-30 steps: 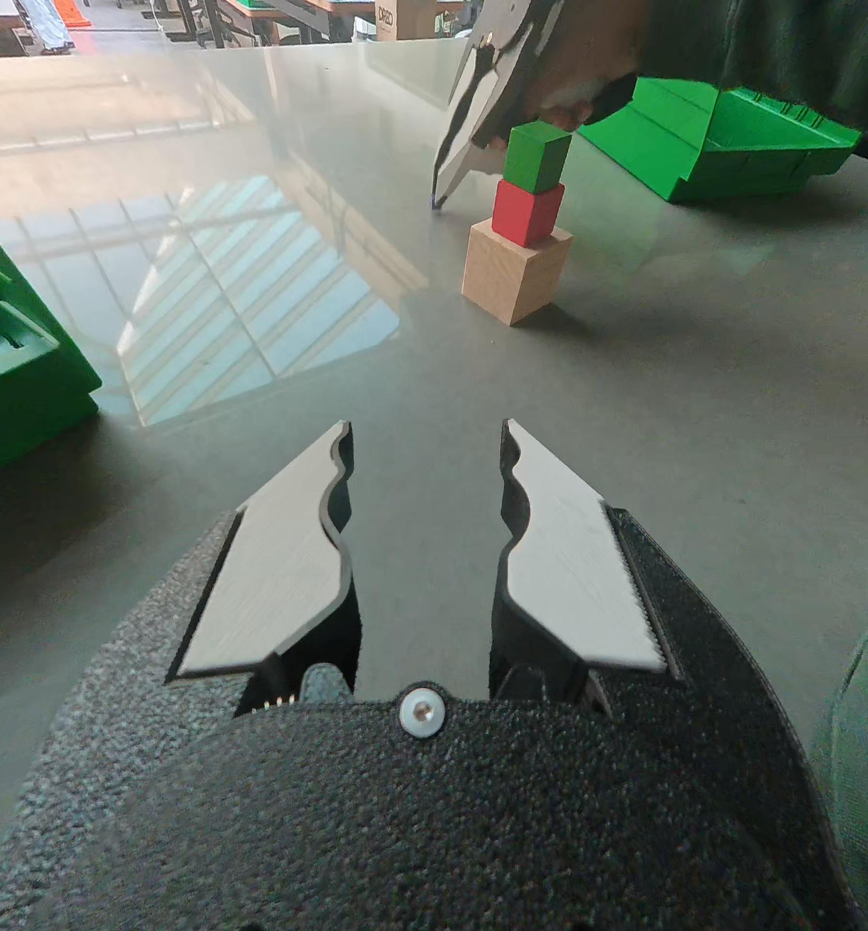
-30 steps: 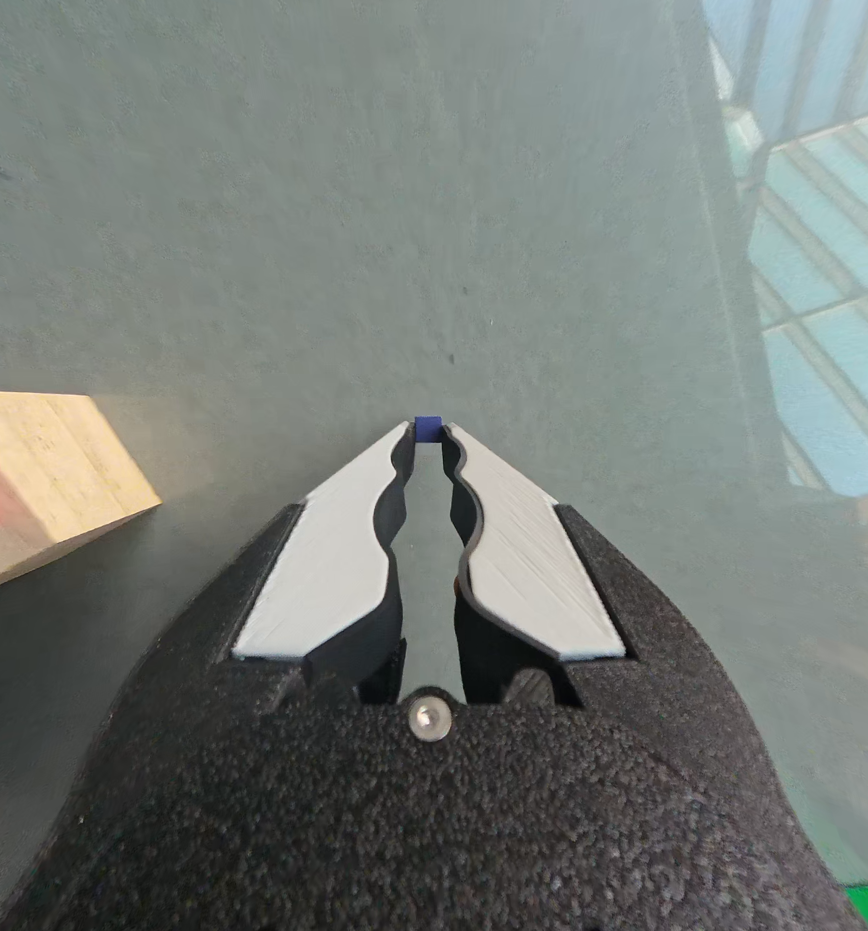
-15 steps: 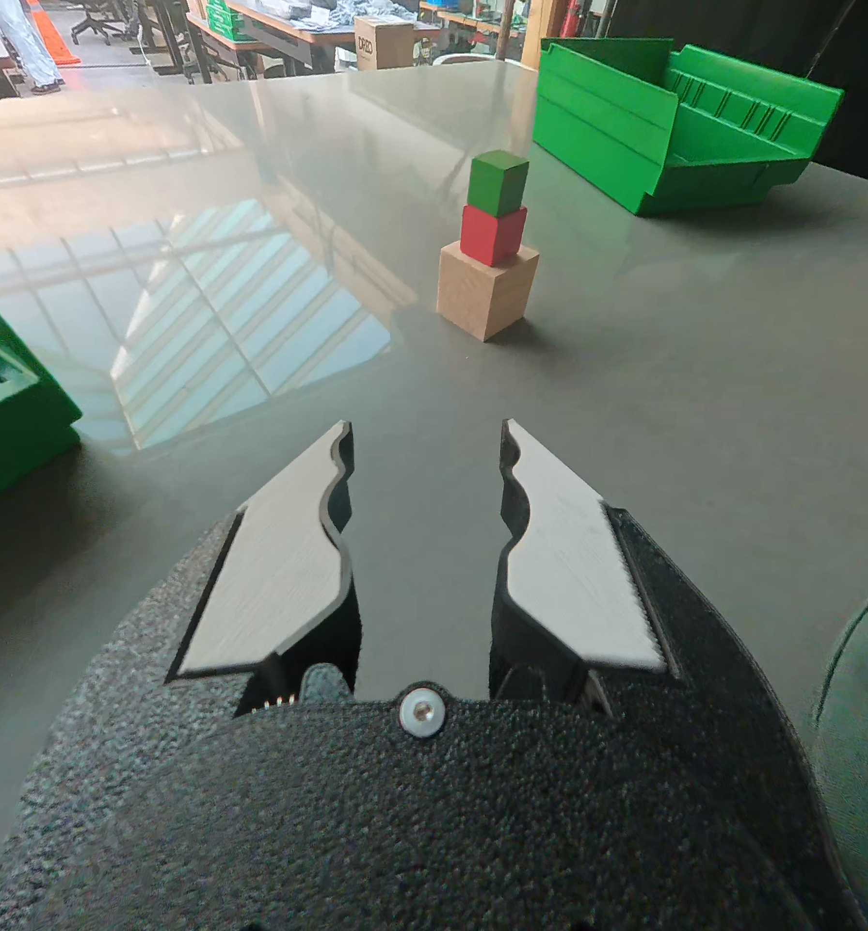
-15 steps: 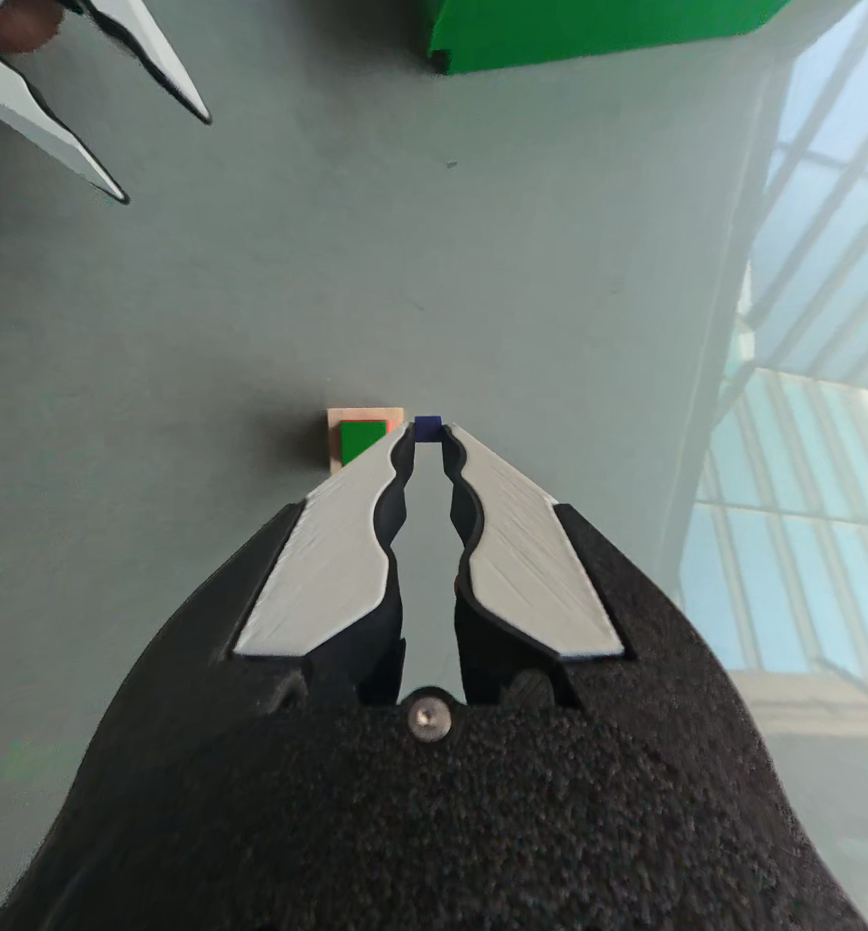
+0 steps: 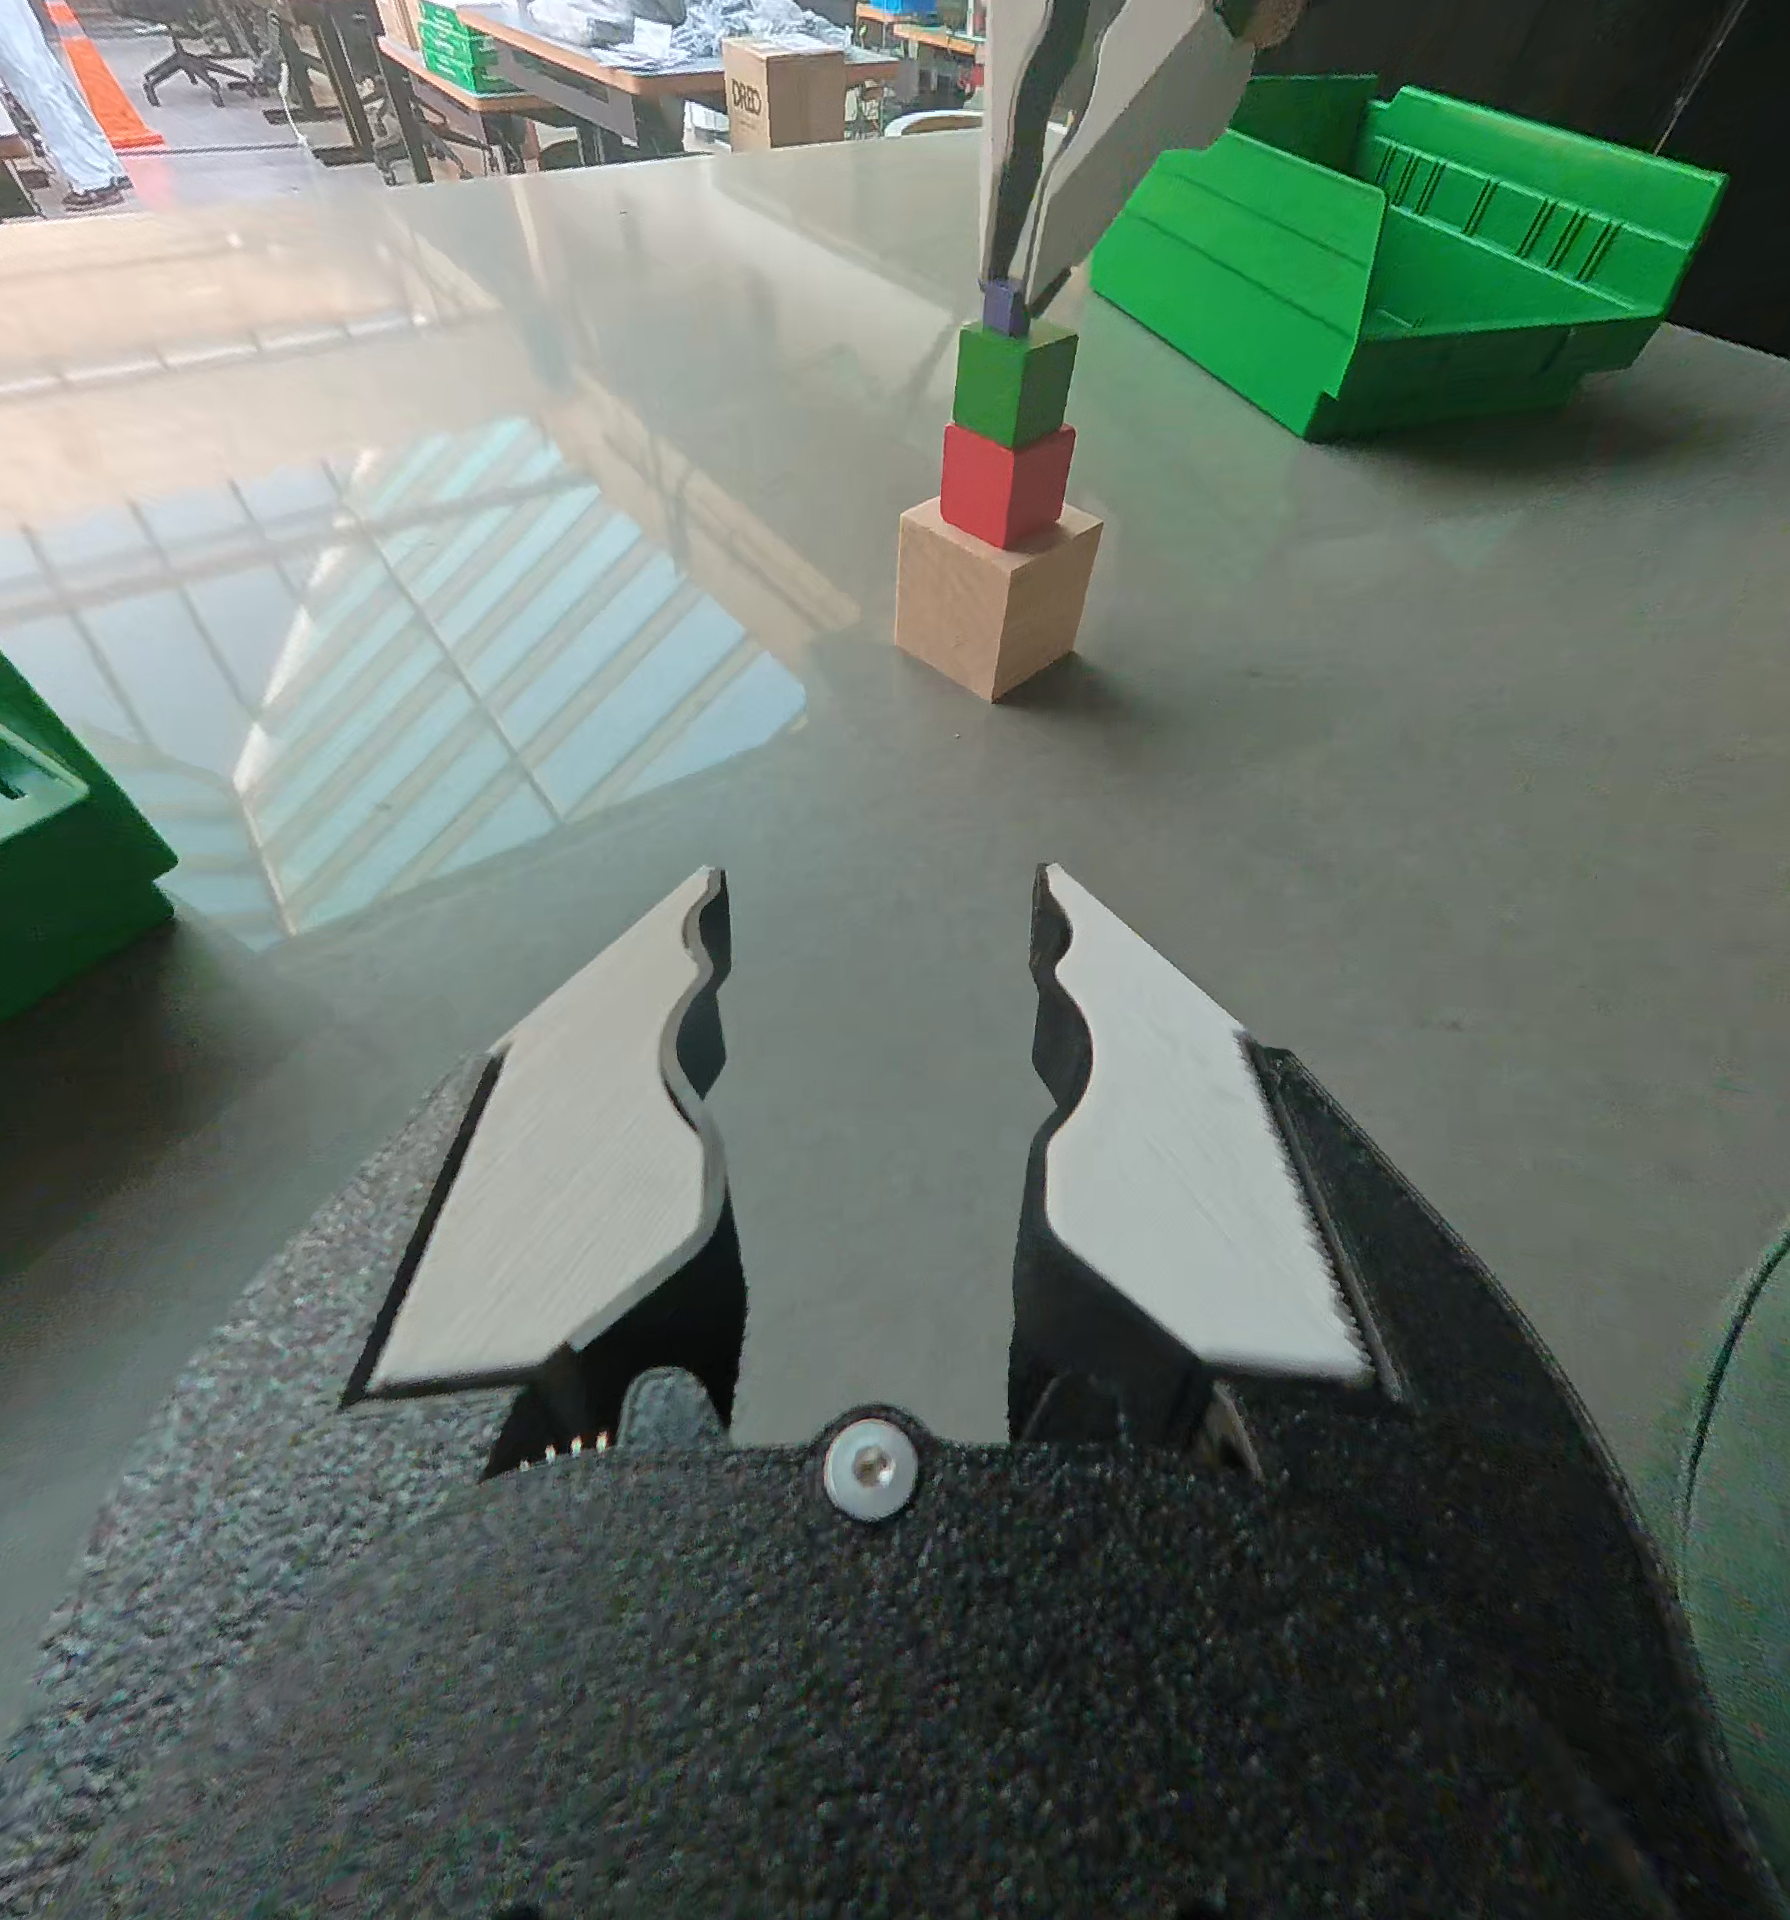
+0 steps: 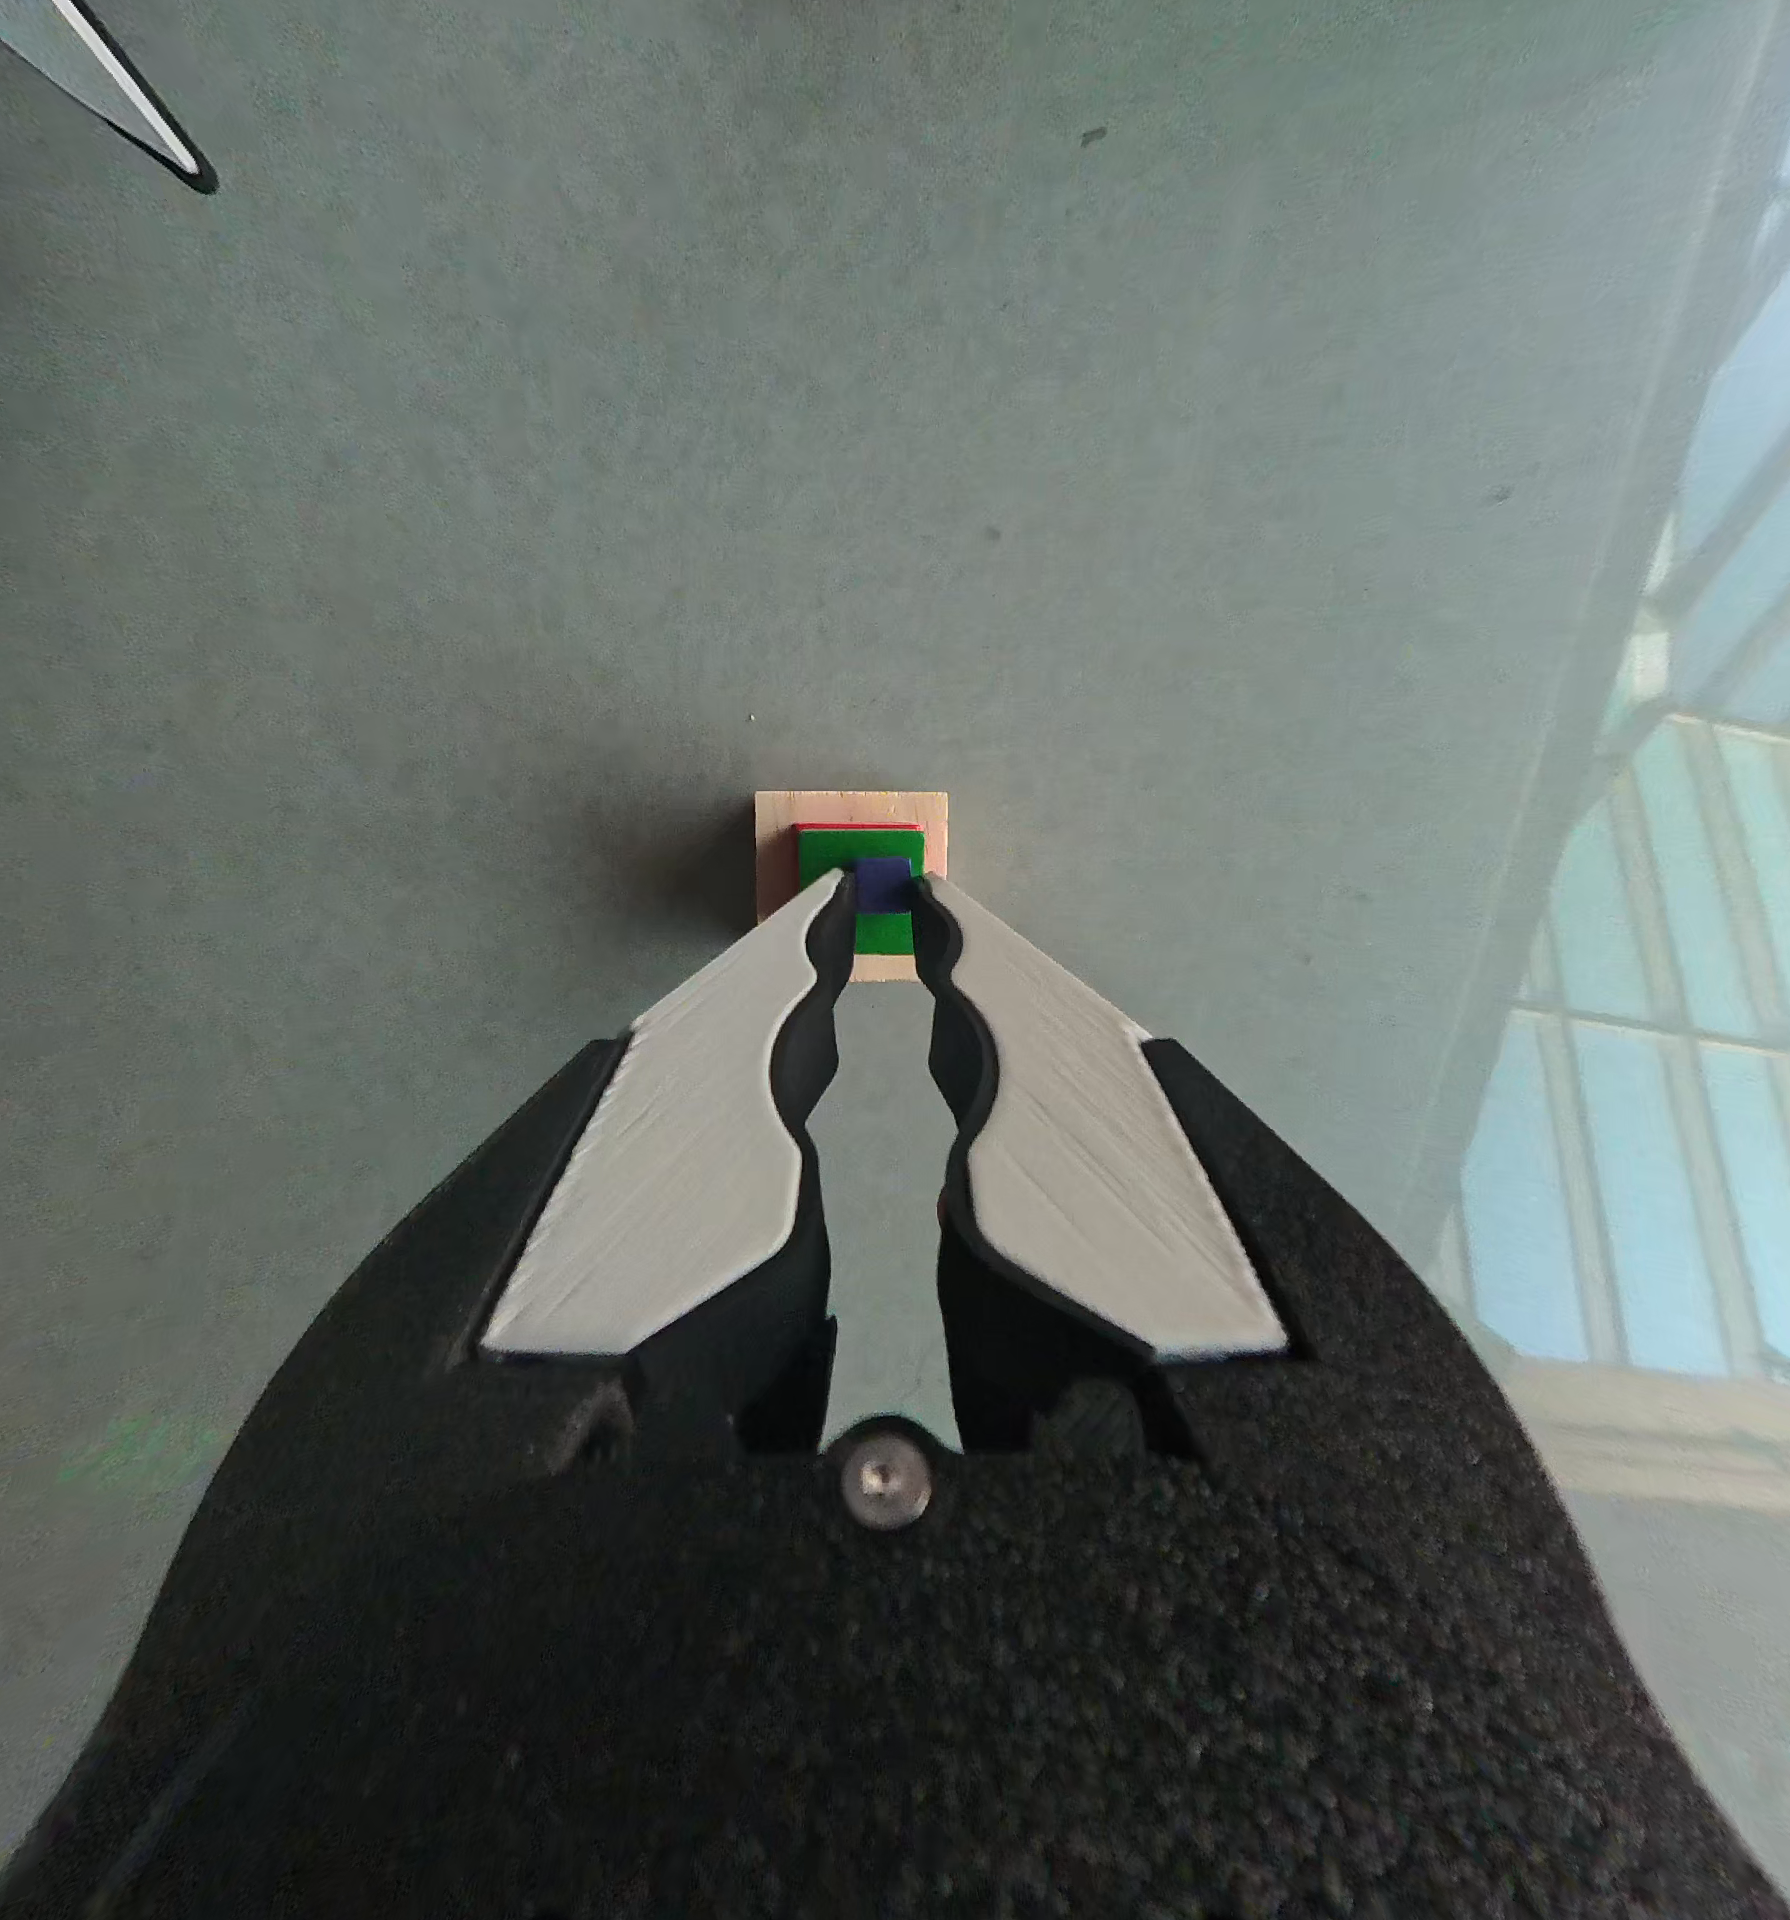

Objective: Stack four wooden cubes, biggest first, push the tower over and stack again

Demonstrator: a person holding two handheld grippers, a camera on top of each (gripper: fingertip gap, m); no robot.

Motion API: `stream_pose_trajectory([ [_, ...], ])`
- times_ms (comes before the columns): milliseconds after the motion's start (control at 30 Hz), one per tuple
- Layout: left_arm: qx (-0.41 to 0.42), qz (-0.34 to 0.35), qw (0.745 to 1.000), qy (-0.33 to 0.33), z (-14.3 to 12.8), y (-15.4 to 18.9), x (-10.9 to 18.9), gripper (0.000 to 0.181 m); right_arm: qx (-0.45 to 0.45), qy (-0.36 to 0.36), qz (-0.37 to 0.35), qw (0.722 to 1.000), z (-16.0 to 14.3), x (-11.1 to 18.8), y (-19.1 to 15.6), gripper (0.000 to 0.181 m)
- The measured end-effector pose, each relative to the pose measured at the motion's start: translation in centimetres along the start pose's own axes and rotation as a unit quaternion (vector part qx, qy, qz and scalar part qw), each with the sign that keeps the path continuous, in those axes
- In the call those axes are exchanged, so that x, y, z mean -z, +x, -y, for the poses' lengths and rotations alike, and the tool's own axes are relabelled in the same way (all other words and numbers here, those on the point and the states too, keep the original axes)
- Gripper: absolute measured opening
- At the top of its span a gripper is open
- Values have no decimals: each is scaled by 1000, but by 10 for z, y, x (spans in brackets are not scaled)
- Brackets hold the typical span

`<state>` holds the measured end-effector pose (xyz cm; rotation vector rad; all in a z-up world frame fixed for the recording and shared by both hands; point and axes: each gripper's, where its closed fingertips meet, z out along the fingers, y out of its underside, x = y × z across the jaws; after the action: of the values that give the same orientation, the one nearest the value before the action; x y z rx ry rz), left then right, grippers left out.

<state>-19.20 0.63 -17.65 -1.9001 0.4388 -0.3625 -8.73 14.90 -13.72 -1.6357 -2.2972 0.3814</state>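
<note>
Over the green block (image 6: 829, 858), right hand-held gripper (image 6: 883, 881) clamped on a small blue cube (image 6: 885, 883); left hand-held gripper (image 5: 878, 894) apart, empty

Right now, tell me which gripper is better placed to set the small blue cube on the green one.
Right. The right gripper is shut on the blue cube directly over the green cube. The left gripper is open, empty and well short of the stack.

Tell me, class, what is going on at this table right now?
The right gripper is shut on a small blue cube, holding it just above or on a green cube. That sits on a red cube atop a wooden block. The left gripper hangs open and empty, nearer the camera.
</note>
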Motion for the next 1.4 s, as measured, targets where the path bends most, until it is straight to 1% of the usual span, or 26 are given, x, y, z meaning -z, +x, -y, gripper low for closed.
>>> stream_pose_trajectory([
  [800,-1,-6,1000,-4,-2,1,-5,58,-4,-3,-3,1000,-4,-3,-4,10],
  [1400,0,-5,1000,-5,-3,1,-5,58,-12,9,-9,1000,-2,3,-1,15],
])
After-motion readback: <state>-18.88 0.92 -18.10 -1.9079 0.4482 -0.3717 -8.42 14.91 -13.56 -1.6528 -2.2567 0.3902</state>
